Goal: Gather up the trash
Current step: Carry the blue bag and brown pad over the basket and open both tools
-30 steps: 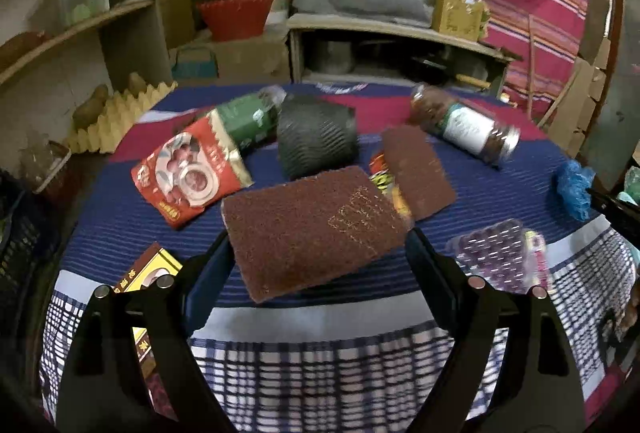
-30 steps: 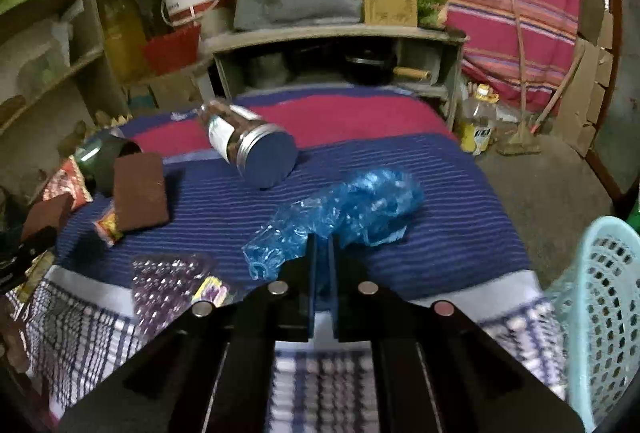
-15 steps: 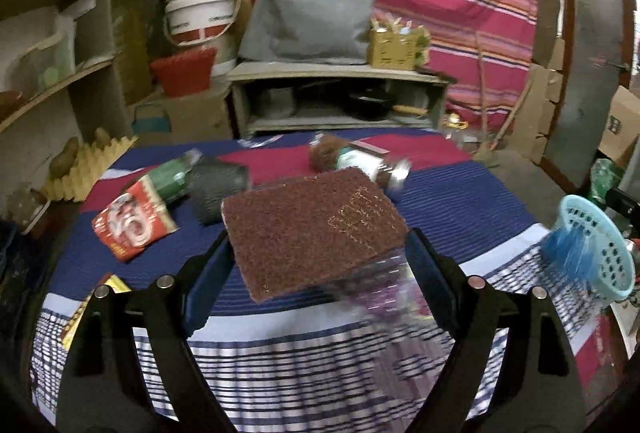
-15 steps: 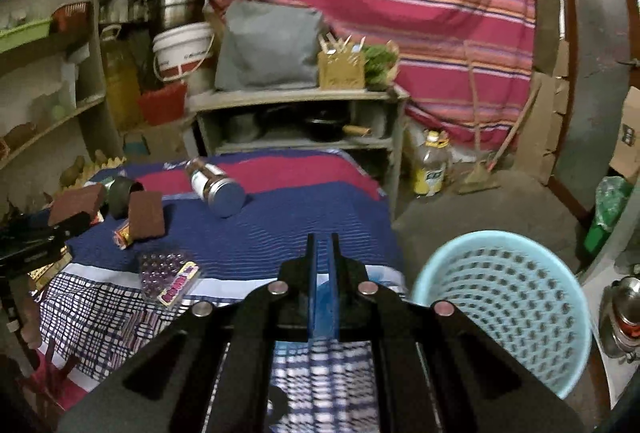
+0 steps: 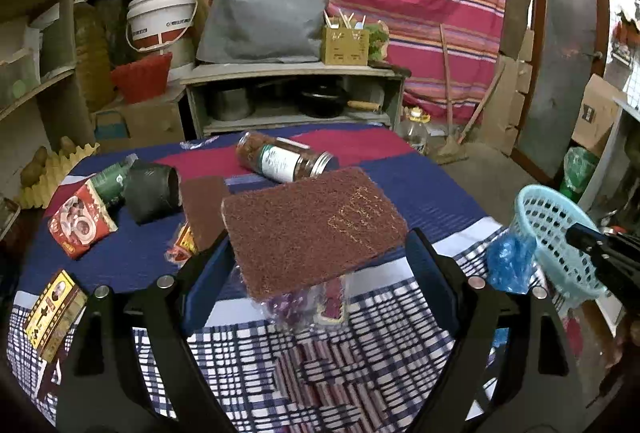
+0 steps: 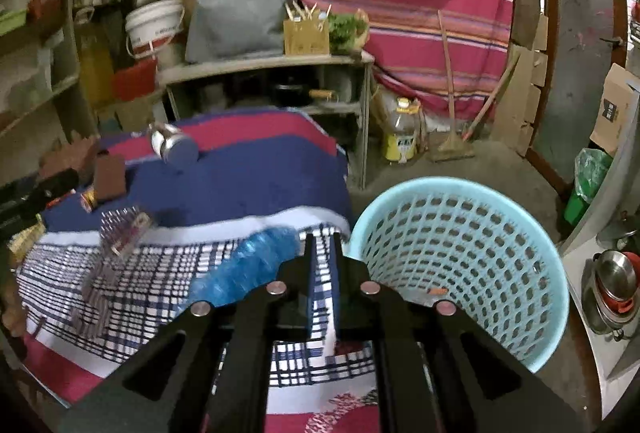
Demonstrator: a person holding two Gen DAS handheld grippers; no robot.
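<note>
Blue bag let go at the basket's edge — left pad waiting

The right gripper point(image 6: 322, 253), clamped on the blue plastic bag point(image 6: 248, 269) a moment ago, now has its fingers slightly parted; the bag hangs just left of them, beside the light-blue basket point(image 6: 480, 217) rim, not inside — it may miss. The left gripper point(image 5: 316, 261) stays clamped on the brown scouring pad point(image 5: 312, 225) above the table point(image 5: 420, 193).

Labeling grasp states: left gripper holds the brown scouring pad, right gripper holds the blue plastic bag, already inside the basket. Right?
Not quite. The blue plastic bag is not in the basket; the right wrist view shows it beside the right gripper, left of the rim, over the checked cloth. The left gripper does hold the brown scouring pad.
</note>
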